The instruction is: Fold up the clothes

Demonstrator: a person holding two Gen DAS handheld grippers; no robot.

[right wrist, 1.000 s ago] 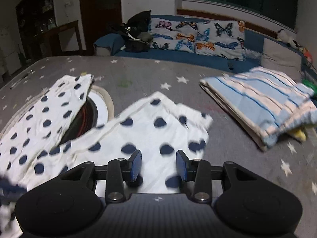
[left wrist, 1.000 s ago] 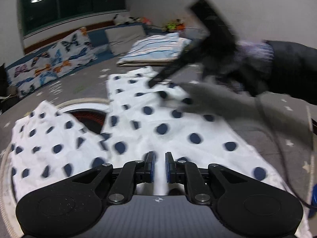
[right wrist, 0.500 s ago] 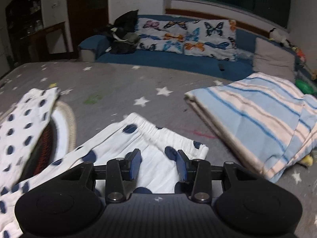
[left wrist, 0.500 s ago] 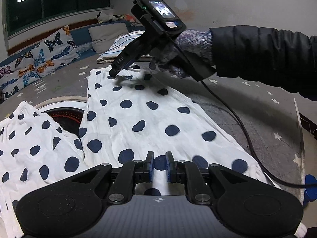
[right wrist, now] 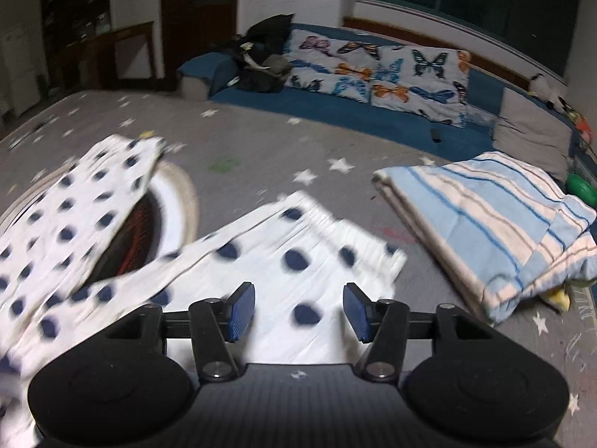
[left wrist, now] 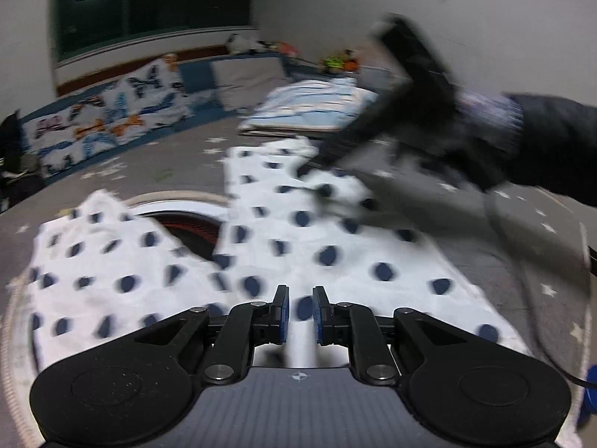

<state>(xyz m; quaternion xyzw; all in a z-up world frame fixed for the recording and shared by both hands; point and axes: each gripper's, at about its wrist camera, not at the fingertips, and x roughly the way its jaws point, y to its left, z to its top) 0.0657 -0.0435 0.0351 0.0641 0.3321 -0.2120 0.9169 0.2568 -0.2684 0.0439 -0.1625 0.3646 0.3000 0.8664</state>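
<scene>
1. Laying the polka-dot trousers [left wrist: 335, 246] flat comes first: they lie spread on the grey star-patterned mat [right wrist: 261, 156], one leg running away from the camera toward the waistband [right wrist: 335, 227], the other leg [left wrist: 112, 261] draped over a round basket [right wrist: 183, 194].

2. The left gripper [left wrist: 300, 308] has its pads nearly together with a fold of the white cloth pinched between them. Keep that pinch firm, since it anchors the near end.

3. The right gripper [right wrist: 298, 308] is letting go: its jaws are opening, with cloth beneath them but no pad pressing on it. Let it clear the fabric fully before moving off, so the waistband is not dragged.

4. The left view is blurred, so how smooth the far leg lies is hard to judge; check for creases before folding.

5. Next, the leg on the basket probably needs bringing over onto its mate, edges matched.

6. Keep well apart from the striped blanket [right wrist: 485, 220] on the right.
</scene>
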